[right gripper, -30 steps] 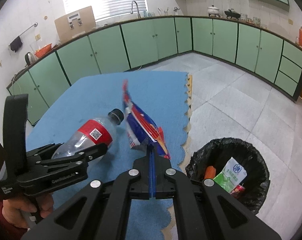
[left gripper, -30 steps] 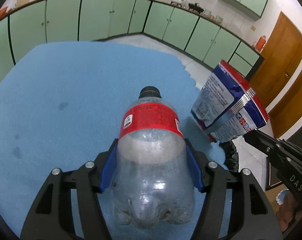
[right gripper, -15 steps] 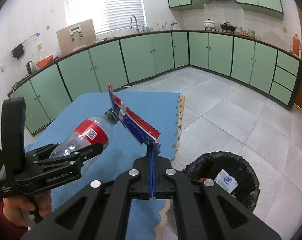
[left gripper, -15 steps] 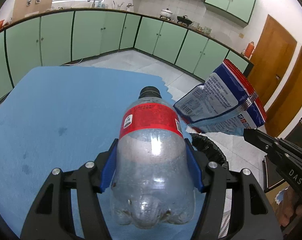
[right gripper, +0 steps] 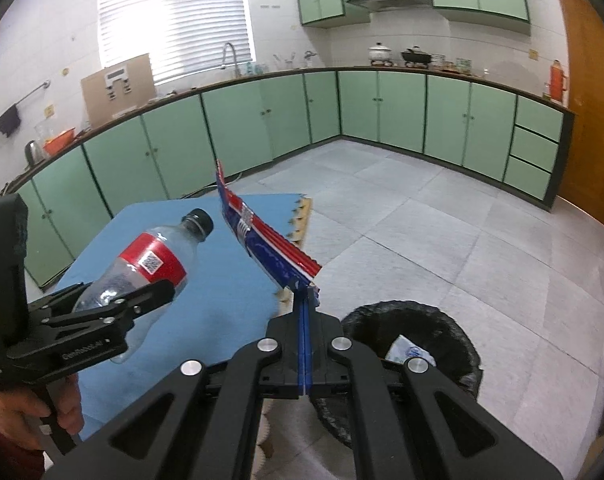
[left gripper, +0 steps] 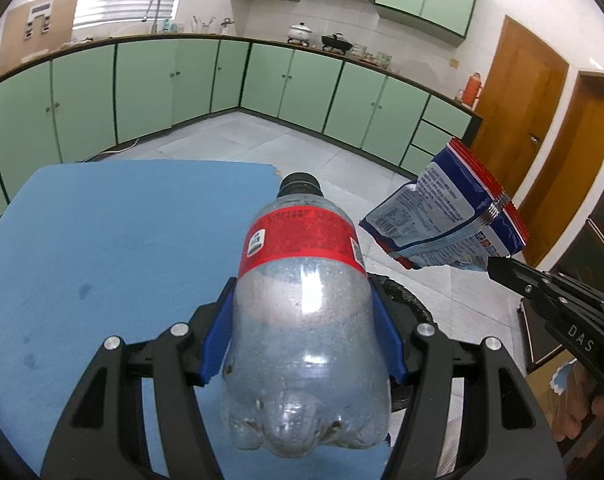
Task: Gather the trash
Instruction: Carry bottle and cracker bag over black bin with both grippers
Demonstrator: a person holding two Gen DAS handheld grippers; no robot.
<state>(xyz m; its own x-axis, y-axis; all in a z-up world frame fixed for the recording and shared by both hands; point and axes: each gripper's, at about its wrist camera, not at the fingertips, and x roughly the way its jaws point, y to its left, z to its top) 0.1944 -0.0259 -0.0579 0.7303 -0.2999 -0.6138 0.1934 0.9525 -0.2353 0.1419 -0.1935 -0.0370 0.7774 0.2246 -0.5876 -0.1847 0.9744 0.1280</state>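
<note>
Bin point(right gripper: 457, 320) contents half-hidden behind right tongs point(right gripper: 306, 304)

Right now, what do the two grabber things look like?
Both are black, built from flat angular bars with silver round bolts. The left gripper has blue pads inside its jaws, and so does the right gripper. Each has small white lettering on its side. The hand on the left one wears a dark red sleeve.

Green cabinets point(right gripper: 401, 112) run along the walls, a white pot point(right gripper: 379, 53) on their counter. A blue foam mat point(left gripper: 122, 232) lies on the tiled floor before them, and brown doors point(left gripper: 521, 100) stand at the run's right end.
</note>
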